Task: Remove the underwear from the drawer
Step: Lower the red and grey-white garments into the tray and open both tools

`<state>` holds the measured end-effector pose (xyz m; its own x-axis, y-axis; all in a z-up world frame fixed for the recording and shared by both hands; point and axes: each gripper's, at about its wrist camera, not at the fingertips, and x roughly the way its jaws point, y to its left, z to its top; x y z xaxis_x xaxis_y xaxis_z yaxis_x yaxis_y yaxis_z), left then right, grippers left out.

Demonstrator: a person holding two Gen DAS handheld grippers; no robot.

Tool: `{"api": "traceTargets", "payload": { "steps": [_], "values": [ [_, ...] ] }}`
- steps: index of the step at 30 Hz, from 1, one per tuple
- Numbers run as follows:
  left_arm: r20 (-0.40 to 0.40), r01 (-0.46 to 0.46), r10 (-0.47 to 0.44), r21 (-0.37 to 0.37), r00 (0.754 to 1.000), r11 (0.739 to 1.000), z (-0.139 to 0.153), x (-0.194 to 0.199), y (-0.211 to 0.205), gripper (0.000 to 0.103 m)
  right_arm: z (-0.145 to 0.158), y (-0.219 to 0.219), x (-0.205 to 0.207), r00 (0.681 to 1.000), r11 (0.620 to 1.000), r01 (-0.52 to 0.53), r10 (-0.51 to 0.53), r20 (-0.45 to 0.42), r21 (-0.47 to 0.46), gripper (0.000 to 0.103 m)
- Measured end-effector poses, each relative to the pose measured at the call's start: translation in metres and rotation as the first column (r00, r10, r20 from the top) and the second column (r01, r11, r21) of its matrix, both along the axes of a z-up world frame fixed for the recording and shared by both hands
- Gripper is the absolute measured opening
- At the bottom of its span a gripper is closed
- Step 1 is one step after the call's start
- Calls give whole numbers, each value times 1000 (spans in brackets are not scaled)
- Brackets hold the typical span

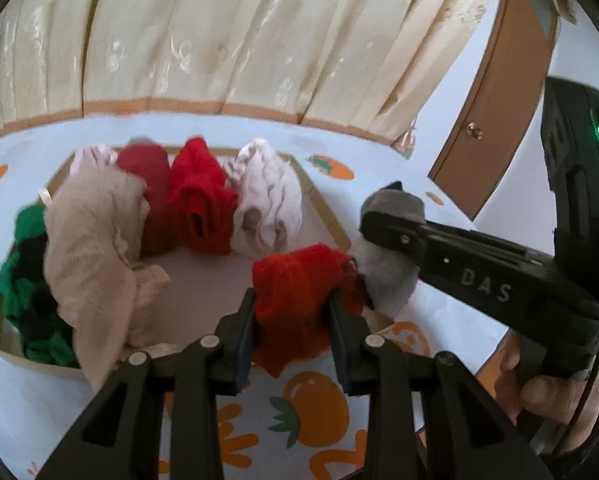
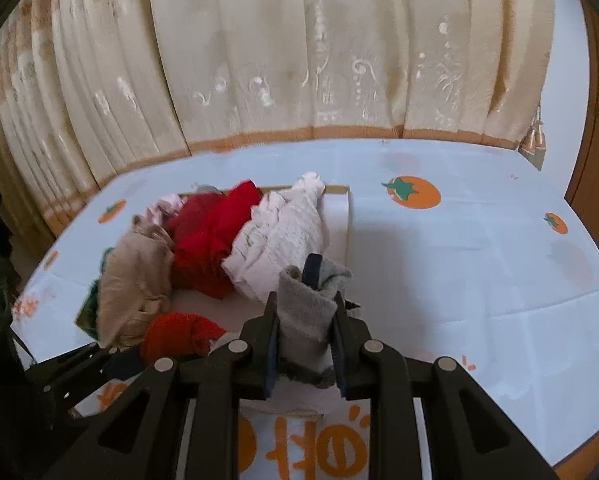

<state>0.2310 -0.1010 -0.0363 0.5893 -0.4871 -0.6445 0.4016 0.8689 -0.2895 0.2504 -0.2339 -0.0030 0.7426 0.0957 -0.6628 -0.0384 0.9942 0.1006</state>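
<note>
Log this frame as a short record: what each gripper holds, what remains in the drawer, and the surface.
left gripper: shut on red underwear, above the drawer's near edge
right gripper: shut on grey underwear
drawer: shallow tray on the table, holding green, beige, dark red, red and white pieces
surface: tablecloth with orange fruit print
backdrop: cream curtain

Underwear: 3 red (image 1: 197,196), 2 white/pink (image 1: 267,200), 1 beige (image 1: 91,248), 1 green (image 1: 23,280), 1 grey (image 2: 307,304); 1 drawer (image 1: 327,216).
</note>
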Motion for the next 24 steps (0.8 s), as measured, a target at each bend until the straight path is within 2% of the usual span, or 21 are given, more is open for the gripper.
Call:
{"api": "traceTargets", "payload": {
  "steps": [7, 10, 16, 20, 24],
  "values": [
    [-27, -27, 28, 16, 999, 1000, -13, 13, -4, 32, -20, 7, 22, 999, 999, -24, 22, -45, -28, 25],
    [-26, -30, 31, 50, 999, 998, -17, 19, -9, 32, -29, 8, 31, 997, 999, -31, 30, -65, -15, 25],
    [-28, -35, 37, 58, 999, 998, -24, 24, -10, 32, -49, 9, 44, 993, 1000, -31, 31, -113, 0, 25],
    [-31, -36, 38, 57, 999, 998, -24, 27, -10, 32, -53, 6, 48, 994, 999, -20, 23, -110, 29, 25],
    [-16, -34, 36, 73, 999, 997, -26, 27, -11, 32, -54, 11, 46, 995, 1000, -20, 20, -95, -1, 25]
  ]
}}
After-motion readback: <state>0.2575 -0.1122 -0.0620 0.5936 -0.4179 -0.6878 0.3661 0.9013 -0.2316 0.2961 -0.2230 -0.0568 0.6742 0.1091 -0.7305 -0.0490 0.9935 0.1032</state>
